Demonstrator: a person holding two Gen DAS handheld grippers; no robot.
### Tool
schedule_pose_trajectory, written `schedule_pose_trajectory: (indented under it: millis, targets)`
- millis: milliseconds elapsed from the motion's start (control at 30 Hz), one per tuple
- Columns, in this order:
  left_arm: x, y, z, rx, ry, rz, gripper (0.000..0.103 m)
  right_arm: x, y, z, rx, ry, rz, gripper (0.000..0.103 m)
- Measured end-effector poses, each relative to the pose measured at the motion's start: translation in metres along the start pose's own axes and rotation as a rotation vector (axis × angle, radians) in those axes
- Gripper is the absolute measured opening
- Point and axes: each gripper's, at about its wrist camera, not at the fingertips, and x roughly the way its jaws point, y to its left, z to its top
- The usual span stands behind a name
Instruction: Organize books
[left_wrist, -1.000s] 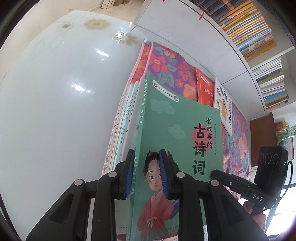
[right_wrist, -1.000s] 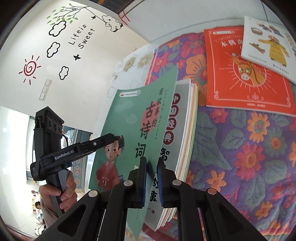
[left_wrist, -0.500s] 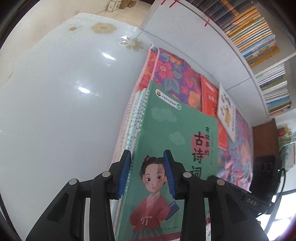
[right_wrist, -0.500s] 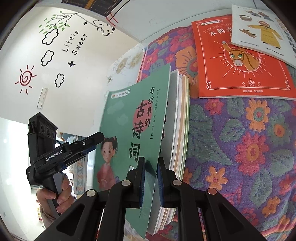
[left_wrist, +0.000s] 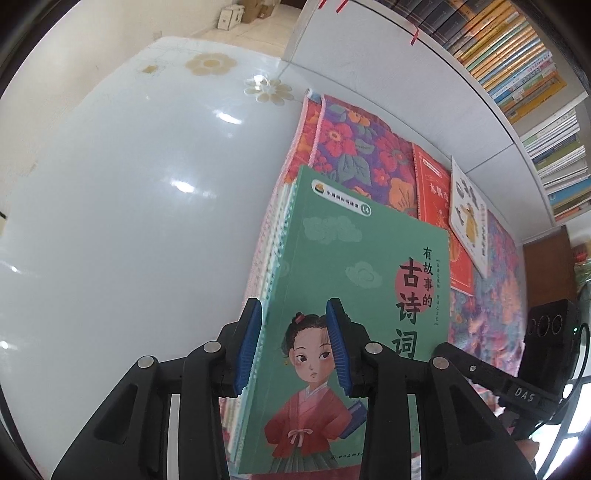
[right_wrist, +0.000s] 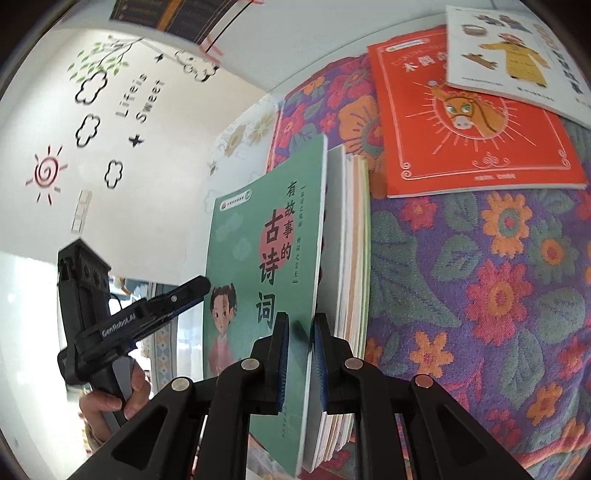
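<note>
A: Biggest things first?
B: White table (left_wrist: 129, 229), glossy. On its right side a flowered cloth (right_wrist: 480, 295). Bookshelf (left_wrist: 524, 70) behind, packed w/ books, spines out.

A: Books on the cloth?
B: A stack (right_wrist: 351, 258) stood on edge at the cloth's left edge, green book (left_wrist: 351, 266) as its outer cover, girl in a red robe on the front. Further back an orange book (right_wrist: 461, 129) lies flat, a white picture book (right_wrist: 509, 55) overlapping its corner.

A: Tongs?
B: Left gripper (left_wrist: 293, 350): jaws a bit apart, straddling the green book's spine edge. Blue pads sit either side; can't see them pressing, so reads as loose. Right gripper (right_wrist: 300, 363): nearly closed, pinching the green book's cover at its page-side edge.

A: Hands?
B: One hand (right_wrist: 110, 402) seen round the left gripper's handle.
</note>
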Motion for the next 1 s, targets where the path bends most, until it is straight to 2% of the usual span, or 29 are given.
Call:
schedule_pose_trajectory:
  millis: [200,267,333,367,567,700,800,1000]
  targets:
    - [-0.010,-0.019,0.007,0.041,-0.022,0.020,0.032,-0.012,-0.005,0.004,0.011,-0.022,0.002,0.018]
    - [-0.010,-0.026,0.009,0.049,-0.026,0.021,0.032,-0.020,-0.005,0.007,0.004,-0.037,0.002,0.025]
    - [-0.009,-0.034,0.011,0.056,-0.028,0.013,0.032,-0.030,-0.006,0.010,-0.006,-0.063,-0.005,0.042]
    - [-0.008,-0.038,0.011,0.058,-0.028,0.012,0.032,-0.036,-0.008,0.012,-0.008,-0.081,-0.005,0.043]
    - [-0.003,-0.081,0.022,0.098,-0.038,-0.006,0.032,-0.079,-0.034,0.023,0.015,-0.171,-0.013,0.043]
    - [0.010,-0.123,0.036,0.135,-0.040,-0.052,0.034,-0.108,-0.062,0.030,0.051,-0.240,-0.050,0.043]
    - [0.031,-0.158,0.049,0.166,-0.021,-0.126,0.034,-0.129,-0.087,0.036,0.083,-0.291,-0.068,0.043]
    - [0.084,-0.224,0.075,0.221,-0.003,-0.191,0.034,-0.159,-0.139,0.060,0.112,-0.394,-0.137,0.043]
